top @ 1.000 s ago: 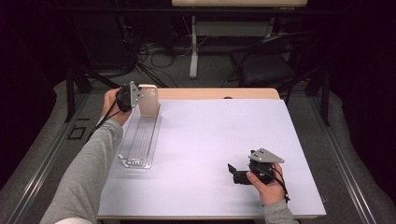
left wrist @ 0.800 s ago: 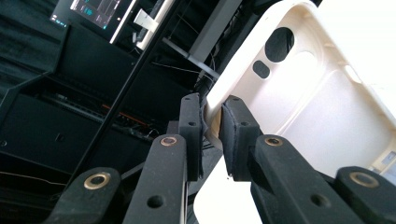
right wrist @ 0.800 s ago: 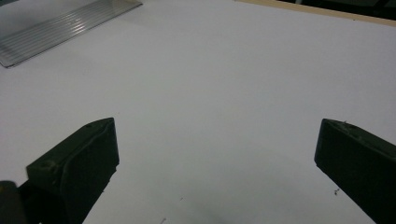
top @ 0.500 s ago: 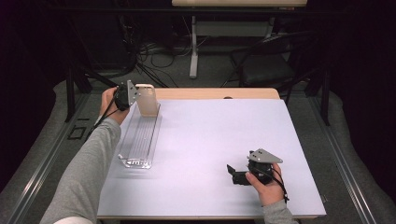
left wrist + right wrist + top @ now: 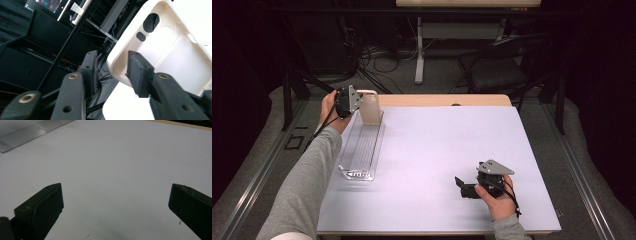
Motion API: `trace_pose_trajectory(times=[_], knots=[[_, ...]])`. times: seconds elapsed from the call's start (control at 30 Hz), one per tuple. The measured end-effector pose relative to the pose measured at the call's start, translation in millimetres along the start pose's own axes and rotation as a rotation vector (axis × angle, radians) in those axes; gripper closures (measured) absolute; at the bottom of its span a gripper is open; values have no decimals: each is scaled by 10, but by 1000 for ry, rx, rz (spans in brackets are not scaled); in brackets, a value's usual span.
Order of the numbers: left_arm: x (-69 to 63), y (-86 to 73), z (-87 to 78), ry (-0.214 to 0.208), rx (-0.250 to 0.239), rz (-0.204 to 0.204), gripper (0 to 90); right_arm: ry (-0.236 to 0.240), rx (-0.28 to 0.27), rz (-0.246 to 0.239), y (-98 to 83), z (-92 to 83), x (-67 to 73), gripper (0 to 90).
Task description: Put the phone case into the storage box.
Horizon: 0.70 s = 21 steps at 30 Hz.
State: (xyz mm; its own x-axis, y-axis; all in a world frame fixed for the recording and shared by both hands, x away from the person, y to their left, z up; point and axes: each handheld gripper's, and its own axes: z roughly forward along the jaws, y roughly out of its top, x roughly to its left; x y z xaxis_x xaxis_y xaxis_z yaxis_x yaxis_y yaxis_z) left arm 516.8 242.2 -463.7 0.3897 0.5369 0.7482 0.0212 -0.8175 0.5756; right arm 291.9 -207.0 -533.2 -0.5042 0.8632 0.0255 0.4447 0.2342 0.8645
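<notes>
Tabletop [image 5: 437, 150] white, dark room; left claw [image 5: 111, 70] just opening off phone case [image 5: 160, 50]; right claw [image 5: 115, 202] wide.

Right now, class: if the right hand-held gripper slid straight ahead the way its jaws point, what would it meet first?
The right hand-held gripper points left across the bare white tabletop. The way looks free until the clear ribbed plastic tray at the table's left side, though depth is hard to judge.

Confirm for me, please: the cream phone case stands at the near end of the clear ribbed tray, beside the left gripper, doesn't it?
Not quite. The cream phone case stands at the far end of the clear ribbed tray, not the near end, as the high view shows. It is indeed beside the left gripper, whose jaws have just been opening, with the case's edge between them.
</notes>
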Motion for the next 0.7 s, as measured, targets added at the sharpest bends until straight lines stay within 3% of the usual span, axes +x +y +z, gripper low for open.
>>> trace_pose_trajectory(times=[0.3, 0.47, 0.7], knots=[[3, -2, -9, 7, -6, 18, 451, 0, -2, -2, 3, 0, 6, 0], [15, -4, -21, 17, 15, 19, 437, 1, -3, -3, 4, -5, 8, 0], [21, -19, -27, -3, 35, 18, 424, 4, 2, -10, 8, 0, 15, 0]])
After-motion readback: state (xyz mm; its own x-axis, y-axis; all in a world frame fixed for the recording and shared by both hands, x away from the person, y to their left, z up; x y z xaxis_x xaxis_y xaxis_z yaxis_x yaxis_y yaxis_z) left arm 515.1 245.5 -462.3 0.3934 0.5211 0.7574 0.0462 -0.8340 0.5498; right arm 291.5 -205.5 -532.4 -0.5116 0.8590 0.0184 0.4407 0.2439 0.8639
